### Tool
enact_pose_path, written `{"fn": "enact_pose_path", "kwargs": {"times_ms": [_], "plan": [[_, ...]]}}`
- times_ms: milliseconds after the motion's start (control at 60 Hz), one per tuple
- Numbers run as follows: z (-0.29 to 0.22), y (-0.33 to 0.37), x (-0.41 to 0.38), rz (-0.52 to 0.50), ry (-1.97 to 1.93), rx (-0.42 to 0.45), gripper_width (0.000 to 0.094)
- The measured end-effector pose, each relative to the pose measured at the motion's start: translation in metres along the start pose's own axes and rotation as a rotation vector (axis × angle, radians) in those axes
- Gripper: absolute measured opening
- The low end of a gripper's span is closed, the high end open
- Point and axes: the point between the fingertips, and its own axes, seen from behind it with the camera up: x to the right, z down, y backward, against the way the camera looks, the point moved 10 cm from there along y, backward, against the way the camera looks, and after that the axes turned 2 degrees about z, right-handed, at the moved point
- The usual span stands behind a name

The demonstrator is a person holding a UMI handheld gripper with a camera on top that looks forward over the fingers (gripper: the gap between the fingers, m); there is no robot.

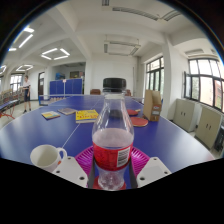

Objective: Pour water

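Pads pinch bottle at its red label, lower centre of frame; gripper clamped on it, bottle upright, black cap on, between the fingers. Cup sits lower left, just beside the left finger, on blue table. Books and a box lie further back, mid-frame. Judgement: the pour needs the cap off first, then a slow tilt toward cup, neck over its rim, grip firm so bottle cannot slip.
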Motion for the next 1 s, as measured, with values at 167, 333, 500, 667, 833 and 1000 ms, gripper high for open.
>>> {"fn": "enact_pose_path", "kwargs": {"times_ms": [167,333,500,667,833,1000], "plan": [[0.002,0.011,0.007,0.06,0.021,-0.098,0.0838],[-0.014,0.06,0.001,0.087,0.044,-0.15,0.0852],[-0.03,0.151,-0.011,0.148,0.034,-0.199,0.085],[-0.044,0.276,-0.044,0.19,0.021,-0.2,0.0849],[-0.045,0.38,-0.068,0.198,-0.009,-0.213,0.0847],[-0.046,0.444,-0.079,0.21,-0.005,-0.212,0.0847]]}}
